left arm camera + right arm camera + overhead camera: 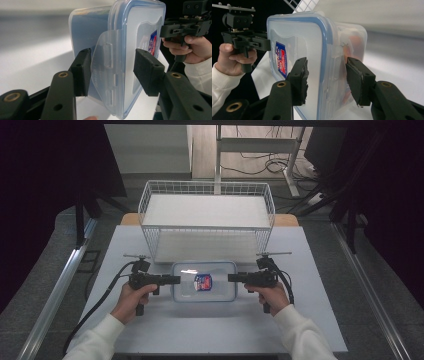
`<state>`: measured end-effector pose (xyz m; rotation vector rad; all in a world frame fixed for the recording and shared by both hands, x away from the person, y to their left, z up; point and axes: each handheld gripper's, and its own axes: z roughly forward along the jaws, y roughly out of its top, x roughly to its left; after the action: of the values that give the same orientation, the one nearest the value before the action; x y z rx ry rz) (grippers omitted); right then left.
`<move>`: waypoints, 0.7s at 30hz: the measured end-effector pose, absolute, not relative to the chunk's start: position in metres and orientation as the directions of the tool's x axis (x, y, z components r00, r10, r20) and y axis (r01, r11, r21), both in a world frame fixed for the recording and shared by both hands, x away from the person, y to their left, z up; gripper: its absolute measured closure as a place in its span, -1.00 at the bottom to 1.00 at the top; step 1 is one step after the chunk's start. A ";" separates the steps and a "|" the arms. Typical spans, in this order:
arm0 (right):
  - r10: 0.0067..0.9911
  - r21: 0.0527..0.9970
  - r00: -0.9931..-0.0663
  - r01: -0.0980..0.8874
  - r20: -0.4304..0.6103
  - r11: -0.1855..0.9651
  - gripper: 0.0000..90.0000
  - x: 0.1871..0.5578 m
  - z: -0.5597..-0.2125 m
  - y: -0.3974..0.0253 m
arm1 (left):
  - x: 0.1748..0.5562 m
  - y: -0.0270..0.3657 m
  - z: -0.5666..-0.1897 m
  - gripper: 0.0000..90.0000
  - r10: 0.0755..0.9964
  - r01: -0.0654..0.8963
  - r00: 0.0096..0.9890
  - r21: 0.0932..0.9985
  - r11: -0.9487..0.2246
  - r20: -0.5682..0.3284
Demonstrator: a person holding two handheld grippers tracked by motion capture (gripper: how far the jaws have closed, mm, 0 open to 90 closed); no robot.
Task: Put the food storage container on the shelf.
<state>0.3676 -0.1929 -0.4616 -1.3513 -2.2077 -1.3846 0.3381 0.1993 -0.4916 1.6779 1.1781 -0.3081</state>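
Probably light, rigid, slick plastic container [204, 281]: best gripped at side latches, both jaws open astride them.

A white wire basket [207, 200] stands on the grey table [200, 330].

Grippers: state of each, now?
Left gripper: open, jaws straddling the container latch, not clamped.
Right gripper: open, jaws either side of the container's edge.

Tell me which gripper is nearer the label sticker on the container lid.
Left, narrowly. The left gripper sits at the lid's left edge, the right gripper at its right edge, and the sticker lies slightly left of the lid's middle.
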 end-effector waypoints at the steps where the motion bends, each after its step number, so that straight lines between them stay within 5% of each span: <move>1: 0.588 0.607 -0.557 0.783 0.586 0.136 0.16 0.375 -0.462 -0.192 | 0.343 0.200 -0.491 0.09 0.552 0.810 0.491 0.586 -0.005 -0.674; 21: 0.595 0.627 -0.553 0.772 0.584 0.102 0.15 0.435 -0.482 -0.189 | 0.408 0.203 -0.505 0.08 0.566 0.807 0.484 0.591 0.007 -0.667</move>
<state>0.4346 -0.1885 -0.4817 -1.3780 -2.1878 -1.4361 0.4079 0.2030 -0.5047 1.6736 1.1902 -0.2845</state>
